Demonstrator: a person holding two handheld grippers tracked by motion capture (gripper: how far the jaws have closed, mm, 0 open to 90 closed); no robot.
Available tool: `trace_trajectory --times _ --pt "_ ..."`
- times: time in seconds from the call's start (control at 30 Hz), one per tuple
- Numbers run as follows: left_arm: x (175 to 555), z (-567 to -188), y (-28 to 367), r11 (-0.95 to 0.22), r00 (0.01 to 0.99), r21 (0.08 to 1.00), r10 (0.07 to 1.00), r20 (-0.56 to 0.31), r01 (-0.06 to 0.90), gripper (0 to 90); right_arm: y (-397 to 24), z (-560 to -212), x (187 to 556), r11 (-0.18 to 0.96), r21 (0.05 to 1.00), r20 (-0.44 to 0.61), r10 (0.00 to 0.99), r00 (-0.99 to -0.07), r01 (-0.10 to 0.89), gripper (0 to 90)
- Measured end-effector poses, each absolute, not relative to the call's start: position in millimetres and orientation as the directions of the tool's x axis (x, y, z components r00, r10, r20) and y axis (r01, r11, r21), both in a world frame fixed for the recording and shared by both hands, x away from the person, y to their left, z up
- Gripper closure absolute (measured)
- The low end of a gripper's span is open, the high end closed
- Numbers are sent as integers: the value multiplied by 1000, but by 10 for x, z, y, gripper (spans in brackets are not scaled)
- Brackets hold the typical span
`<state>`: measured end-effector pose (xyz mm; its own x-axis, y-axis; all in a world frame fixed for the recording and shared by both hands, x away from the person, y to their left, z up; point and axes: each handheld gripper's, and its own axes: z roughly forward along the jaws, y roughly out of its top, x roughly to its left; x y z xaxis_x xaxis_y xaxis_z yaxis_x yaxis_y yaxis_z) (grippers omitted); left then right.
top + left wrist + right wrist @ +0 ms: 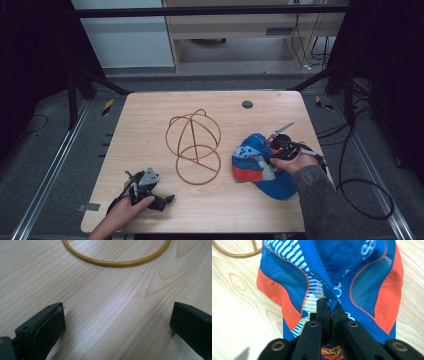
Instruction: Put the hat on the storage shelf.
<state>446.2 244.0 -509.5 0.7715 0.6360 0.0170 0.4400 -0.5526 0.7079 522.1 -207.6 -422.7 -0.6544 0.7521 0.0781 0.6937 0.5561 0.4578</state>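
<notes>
A blue cap (260,162) with orange panels and white stripes lies on the right side of the wooden table (150,130). My right gripper (275,152) is shut on a fold of the cap's crown (329,285), the cloth pinched between the two black jaws (330,308). A yellow wire hat stand (194,142), a dome of hoops on a round base, stands at the table's middle. My left gripper (167,199) rests near the front left edge, its jaws wide apart over bare wood (115,322), with the stand's base ring (117,263) ahead of it.
A dark round grommet (247,104) sits near the table's far edge. Black frame bars and cables surround the table on both sides. A cable (360,192) trails off the right edge from the right gripper.
</notes>
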Motion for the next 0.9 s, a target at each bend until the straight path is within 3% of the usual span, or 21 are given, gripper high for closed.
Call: trace_trajectory --times 0.37,0.9 --pt "4461 -5094 2440 -553 771 708 636 17 440 0 -2230 -4010 5136 518 512 111 751 -651 685 899" --pt "4465 -5096 2439 -552 773 710 635 16 438 0 -2304 -3483 5096 509 574 56 757 -650 642 899"
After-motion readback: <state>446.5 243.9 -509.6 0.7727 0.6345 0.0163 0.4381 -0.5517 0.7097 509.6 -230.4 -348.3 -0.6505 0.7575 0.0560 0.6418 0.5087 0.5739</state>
